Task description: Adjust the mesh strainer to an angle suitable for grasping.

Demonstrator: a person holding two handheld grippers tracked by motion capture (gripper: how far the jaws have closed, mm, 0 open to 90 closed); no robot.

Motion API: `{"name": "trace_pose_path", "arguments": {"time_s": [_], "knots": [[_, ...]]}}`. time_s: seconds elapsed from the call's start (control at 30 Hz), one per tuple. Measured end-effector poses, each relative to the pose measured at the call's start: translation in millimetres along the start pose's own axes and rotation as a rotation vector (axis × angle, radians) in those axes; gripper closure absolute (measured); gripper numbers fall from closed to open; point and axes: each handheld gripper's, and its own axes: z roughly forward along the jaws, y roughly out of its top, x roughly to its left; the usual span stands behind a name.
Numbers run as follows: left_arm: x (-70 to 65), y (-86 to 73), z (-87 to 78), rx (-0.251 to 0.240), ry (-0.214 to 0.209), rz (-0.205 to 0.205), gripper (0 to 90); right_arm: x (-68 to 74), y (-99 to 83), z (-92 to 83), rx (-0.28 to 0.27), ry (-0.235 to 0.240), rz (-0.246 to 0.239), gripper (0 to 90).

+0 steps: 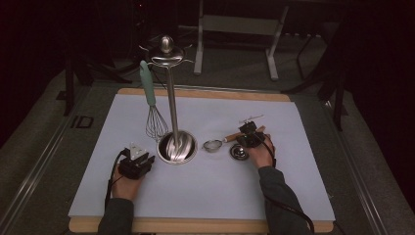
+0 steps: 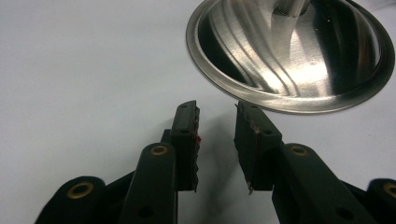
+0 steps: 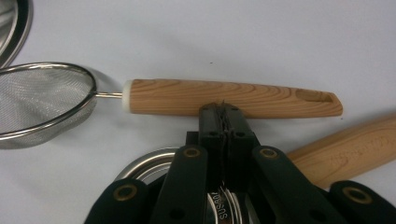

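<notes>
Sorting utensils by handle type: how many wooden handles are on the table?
2. The strainer's wooden handle lies just past the shut right gripper; a second wooden handle lies beside it, its head hidden.

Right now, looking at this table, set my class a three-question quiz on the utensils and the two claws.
1. True or false: the left claw is shut on the whisk.
2. The strainer has a handle of: A) wood B) green plastic C) bare wire.
3. Fill in: the round steel base of the utensil stand lies just ahead of the ___ claw.

Key
1. False: its jaws stand apart over the bare white mat; the whisk hangs on the stand.
2. A.
3. Left. The right claw, jaws together, is at the strainer's handle.
</notes>
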Motion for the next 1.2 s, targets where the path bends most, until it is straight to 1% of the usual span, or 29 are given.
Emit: {"name": "trace_pose_path", "arguments": {"time_s": [0.2,0.27,0.5,0.6,0.77,0.93,1.2], "knots": [[-0.2,0.0,0.2,0.002,0.002,0.002,69.4,-1.4,2.8,1.6,0.0,-0.001,0.014,88.1],[-0.3,0.1,0.1,0.002,0.003,0.003,69.4,-2.1,5.1,3.1,0.001,0.002,0.025,88.1],[-0.2,0.1,0.2,0.002,0.002,0.003,69.3,-1.7,13.5,8.0,0.003,0.005,0.036,87.4],[-0.2,0.1,0.3,0.003,0.003,0.002,69.2,0.3,18.7,9.2,0.004,0.013,0.042,87.3],[-0.1,0.1,0.2,0.002,0.001,0.003,69.2,3.7,26.7,12.1,0.007,0.01,0.04,87.3],[-0.1,0.1,0.3,0.002,0.001,0.003,69.2,4.9,30.7,14.7,0.014,0.013,0.058,87.3],[-0.3,0.1,0.4,0.004,0.002,0.003,69.2,8.4,36.9,18.3,0.024,-0.006,0.048,87.0]]}}
